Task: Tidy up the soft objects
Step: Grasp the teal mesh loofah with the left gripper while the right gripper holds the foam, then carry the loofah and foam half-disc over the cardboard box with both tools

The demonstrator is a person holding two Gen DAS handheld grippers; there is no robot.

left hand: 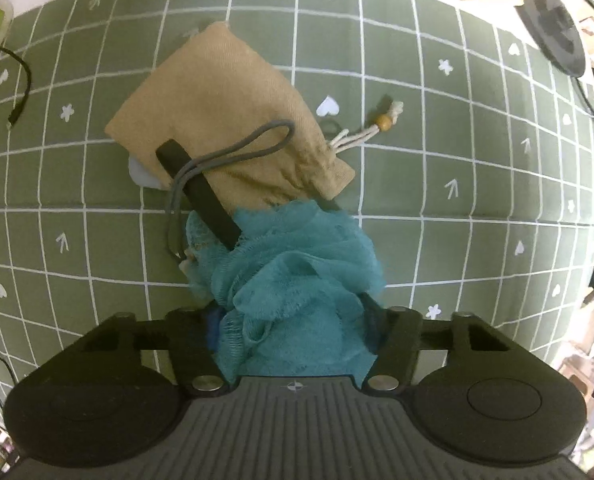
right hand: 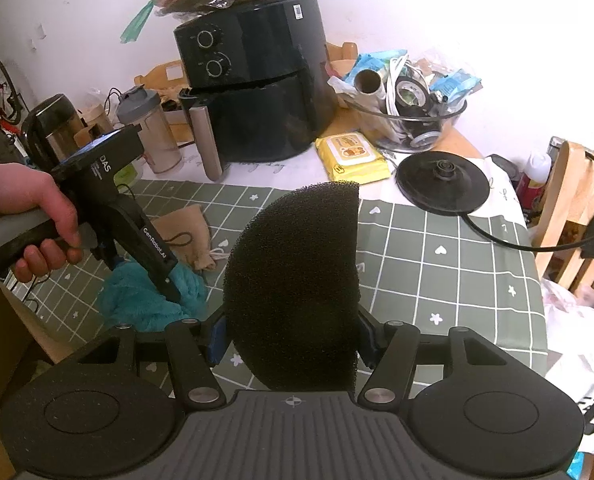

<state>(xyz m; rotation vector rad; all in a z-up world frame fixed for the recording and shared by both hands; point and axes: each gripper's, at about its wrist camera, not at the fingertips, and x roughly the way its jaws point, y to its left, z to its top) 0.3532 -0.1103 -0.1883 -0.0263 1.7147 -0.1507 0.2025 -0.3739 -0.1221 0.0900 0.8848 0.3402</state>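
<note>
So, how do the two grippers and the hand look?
Both grippers, left and right, are black plastic with grey ribbed bases, round side discs and silver bolts. White lettering marks the left one, whose handle is grey. The hand is bare; no sleeve shows.

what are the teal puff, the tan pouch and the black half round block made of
Teal puff: gathered nylon-like mesh, open netting visible.
Tan pouch: coarse woven cloth, likely cotton or linen, matte.
Black block: open-cell foam sponge, pitted surface.
</note>
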